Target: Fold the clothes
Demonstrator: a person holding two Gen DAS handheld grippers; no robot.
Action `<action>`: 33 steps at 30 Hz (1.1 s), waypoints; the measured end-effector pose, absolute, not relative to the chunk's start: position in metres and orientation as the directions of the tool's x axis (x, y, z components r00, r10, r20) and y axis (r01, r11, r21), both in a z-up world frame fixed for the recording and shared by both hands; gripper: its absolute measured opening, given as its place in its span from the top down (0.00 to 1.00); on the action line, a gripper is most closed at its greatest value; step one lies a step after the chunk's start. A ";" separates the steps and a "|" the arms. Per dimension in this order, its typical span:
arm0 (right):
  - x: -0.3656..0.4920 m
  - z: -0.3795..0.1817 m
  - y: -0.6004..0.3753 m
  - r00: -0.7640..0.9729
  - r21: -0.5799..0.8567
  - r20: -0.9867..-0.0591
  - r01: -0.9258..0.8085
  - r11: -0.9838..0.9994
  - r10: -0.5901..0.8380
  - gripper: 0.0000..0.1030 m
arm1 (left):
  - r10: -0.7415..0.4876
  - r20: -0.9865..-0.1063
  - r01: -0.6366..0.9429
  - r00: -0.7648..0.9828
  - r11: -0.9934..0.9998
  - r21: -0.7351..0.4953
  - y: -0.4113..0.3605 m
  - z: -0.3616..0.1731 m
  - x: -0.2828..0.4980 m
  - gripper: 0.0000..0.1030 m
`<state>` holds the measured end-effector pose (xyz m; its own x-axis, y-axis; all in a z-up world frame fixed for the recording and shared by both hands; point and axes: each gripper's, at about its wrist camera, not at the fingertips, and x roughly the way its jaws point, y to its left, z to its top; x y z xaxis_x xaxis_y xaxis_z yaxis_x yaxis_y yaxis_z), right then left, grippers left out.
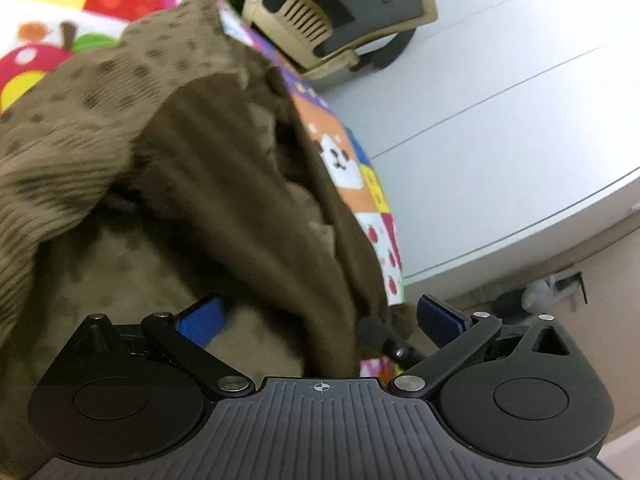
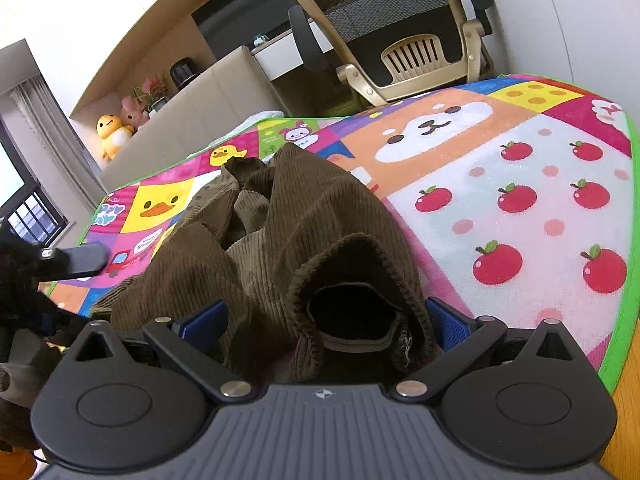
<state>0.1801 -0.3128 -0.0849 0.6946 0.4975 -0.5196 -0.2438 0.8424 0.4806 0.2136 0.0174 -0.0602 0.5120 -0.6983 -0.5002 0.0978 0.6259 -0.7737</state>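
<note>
Brown corduroy garment [image 2: 304, 248] bunched on cartoon mat [image 2: 520, 184], office chair [image 2: 404, 32] behind

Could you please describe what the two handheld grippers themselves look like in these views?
The left gripper and right gripper look identical: a ribbed dark grey body with a small white crosshair mark, two round black housings, black linkage arms on silver pivot pins, and textured blue finger pads. No cables or sleeves are visible.

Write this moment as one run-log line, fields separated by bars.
step: fold not started | brown garment: crumpled on mat | left gripper: open, cloth between | right gripper: open around cuff
</note>
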 end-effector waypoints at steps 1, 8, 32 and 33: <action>0.180 -0.085 -0.313 0.695 0.476 -0.519 -0.248 0.844 0.497 0.00 | -0.690 -0.515 0.099 0.509 0.641 -0.761 0.012 -0.061 0.217 0.00; 0.180 -0.078 -0.318 0.680 0.467 -0.531 -0.264 0.844 0.506 0.00 | -0.622 -0.526 0.143 0.580 0.714 -0.685 -0.006 -0.042 0.239 0.34; 0.309 -0.046 -0.168 0.682 -0.259 -0.699 -0.521 0.813 0.215 0.92 | -0.253 -0.348 -0.281 0.903 0.268 -0.922 0.311 -0.070 0.194 0.86; 0.312 -0.042 -0.164 0.724 -0.352 -0.669 -0.507 0.787 0.167 0.93 | -0.256 -0.347 -0.283 0.902 0.255 -0.925 0.317 -0.074 0.196 0.86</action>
